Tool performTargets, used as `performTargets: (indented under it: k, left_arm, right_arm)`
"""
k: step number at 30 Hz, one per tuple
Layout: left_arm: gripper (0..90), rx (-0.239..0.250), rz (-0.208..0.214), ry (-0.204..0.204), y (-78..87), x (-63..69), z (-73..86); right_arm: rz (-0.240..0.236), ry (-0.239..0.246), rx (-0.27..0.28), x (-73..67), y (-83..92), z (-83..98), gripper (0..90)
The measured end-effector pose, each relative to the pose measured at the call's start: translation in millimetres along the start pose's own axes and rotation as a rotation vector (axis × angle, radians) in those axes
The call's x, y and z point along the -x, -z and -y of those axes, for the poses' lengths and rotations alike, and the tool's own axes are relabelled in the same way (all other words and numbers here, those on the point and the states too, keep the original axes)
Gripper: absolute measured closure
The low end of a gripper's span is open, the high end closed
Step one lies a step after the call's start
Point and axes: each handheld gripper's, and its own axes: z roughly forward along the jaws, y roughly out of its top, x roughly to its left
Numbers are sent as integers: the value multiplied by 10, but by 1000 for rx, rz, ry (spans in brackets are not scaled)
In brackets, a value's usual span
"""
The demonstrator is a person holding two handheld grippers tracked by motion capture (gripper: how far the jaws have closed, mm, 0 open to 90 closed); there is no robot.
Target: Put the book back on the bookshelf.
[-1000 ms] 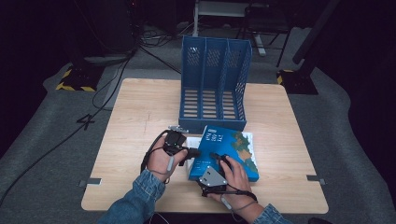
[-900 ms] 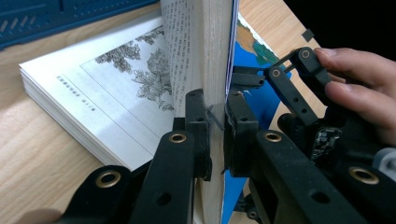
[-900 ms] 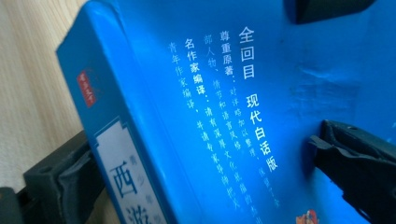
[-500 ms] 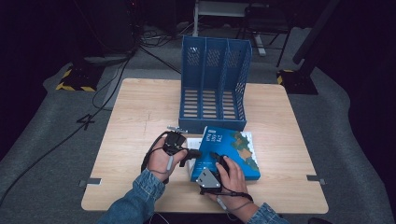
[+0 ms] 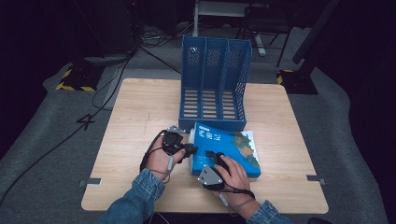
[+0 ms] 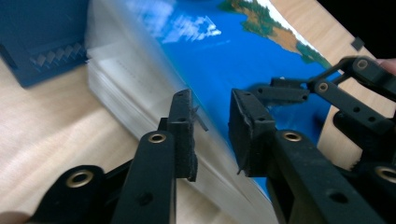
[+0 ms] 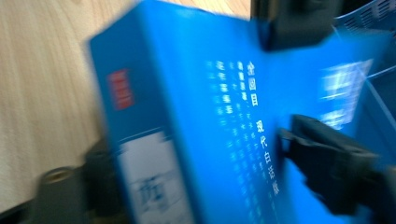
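Here, blue book (image 5: 226,149) flat on table (image 5: 140,116), spine facing the person

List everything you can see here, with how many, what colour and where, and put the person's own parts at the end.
Table: one, light wood, centre of the high view, on grey floor covering.
File rack: one, blue, three slots, upright at the table's far middle.
Book: one, thick, blue cover with a map picture, lying just in front of the rack.
Floor cables: several, black, left of and behind the table.
Left tool: one, black, at the book's left page edge; its jaws have just been opening, cover edge between them, pads apart.
Right tool: one, black, at the book's near spine corner; its jaws have just been closing around the spine.
Sleeves: two, blue denim, at the bottom edge.
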Motion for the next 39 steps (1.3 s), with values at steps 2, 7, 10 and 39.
performTargets:
  k: [2, 7, 10, 39]
  left_arm:
    - [635, 17, 9, 10, 13, -4, -1]
    - [596, 14, 18, 39, 14, -77, 29]
    - [595, 2, 18, 57, 5, -115, 48]
    - [614, -79, 129, 147, -71, -167, 113]
  right_arm:
    - [-31, -20, -10, 40, -25, 16, 300]
    - [-18, 21, -30, 28, -25, 0, 326]
    - [2, 53, -22, 73, -3, -33, 325]
    - [-28, 64, -134, 101, -253, -54, 324]
